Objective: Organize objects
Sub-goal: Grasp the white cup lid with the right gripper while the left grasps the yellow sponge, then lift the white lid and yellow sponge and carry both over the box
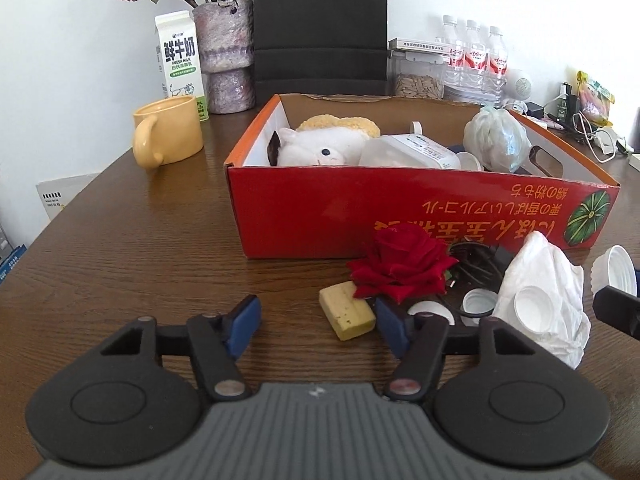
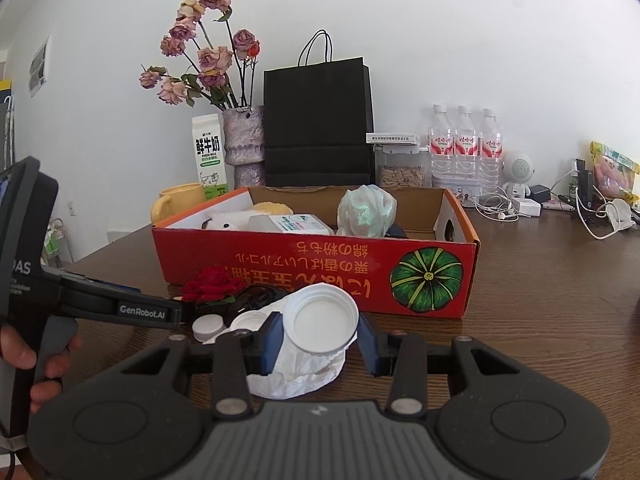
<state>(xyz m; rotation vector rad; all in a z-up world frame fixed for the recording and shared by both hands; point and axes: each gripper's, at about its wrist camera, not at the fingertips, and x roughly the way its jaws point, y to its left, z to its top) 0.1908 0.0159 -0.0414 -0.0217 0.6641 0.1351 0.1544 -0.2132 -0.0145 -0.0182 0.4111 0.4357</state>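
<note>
Where plush toy (image 1: 320, 148) lies: red box (image 1: 400, 208).

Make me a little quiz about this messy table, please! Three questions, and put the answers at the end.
1. True or false: the red rose lies inside the red box.
2. Which gripper has a white lid between its fingers: the left gripper or the right gripper?
3. What yellow thing stands beside the milk carton?

Key
1. False; it lies on the table in front of the box.
2. The right gripper.
3. The yellow mug.
</note>
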